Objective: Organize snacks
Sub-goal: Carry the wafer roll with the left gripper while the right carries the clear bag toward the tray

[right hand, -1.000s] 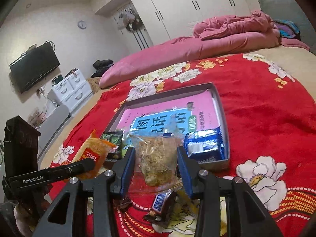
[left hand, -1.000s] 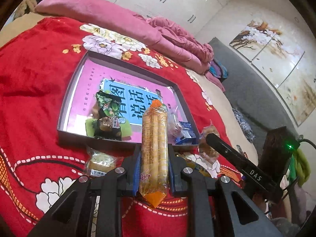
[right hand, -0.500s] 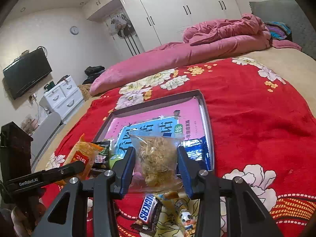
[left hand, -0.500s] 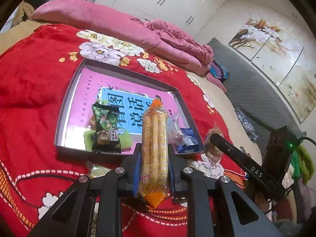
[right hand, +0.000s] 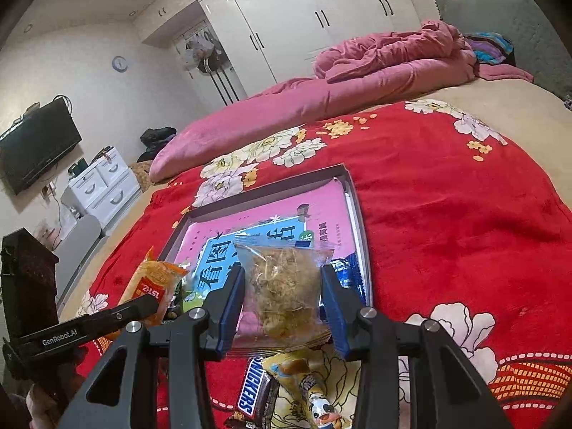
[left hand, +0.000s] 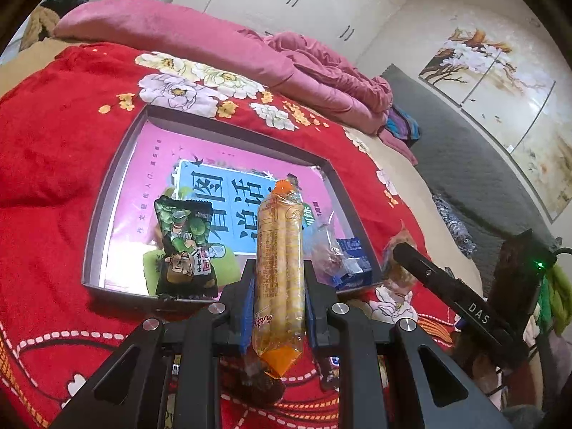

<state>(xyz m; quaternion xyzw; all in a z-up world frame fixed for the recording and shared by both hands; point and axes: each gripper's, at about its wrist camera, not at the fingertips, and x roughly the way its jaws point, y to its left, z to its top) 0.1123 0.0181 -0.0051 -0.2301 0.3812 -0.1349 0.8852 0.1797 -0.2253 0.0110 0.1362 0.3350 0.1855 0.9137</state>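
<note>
Lower centre, we log the left gripper (left hand: 279,307) clamped on an orange biscuit pack (left hand: 279,271); the right gripper (right hand: 284,307) pinches a clear bag of dried snack (right hand: 284,286). Below it lies a Snickers bar (right hand: 254,389). Mid-frame, the grey tray (left hand: 107,193) holds a green packet (left hand: 186,246).

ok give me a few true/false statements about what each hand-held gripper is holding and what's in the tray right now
1. The left hand-held gripper is shut on a long orange snack pack. True.
2. The right hand-held gripper is empty. False: it grips a clear bag of shredded snack.
3. A green snack packet lies inside the tray. True.
4. The Snickers bar is in the tray. False: it lies on the red blanket, outside the tray's near edge.
5. The tray sits on a wooden table. False: it rests on the red blanket.
</note>
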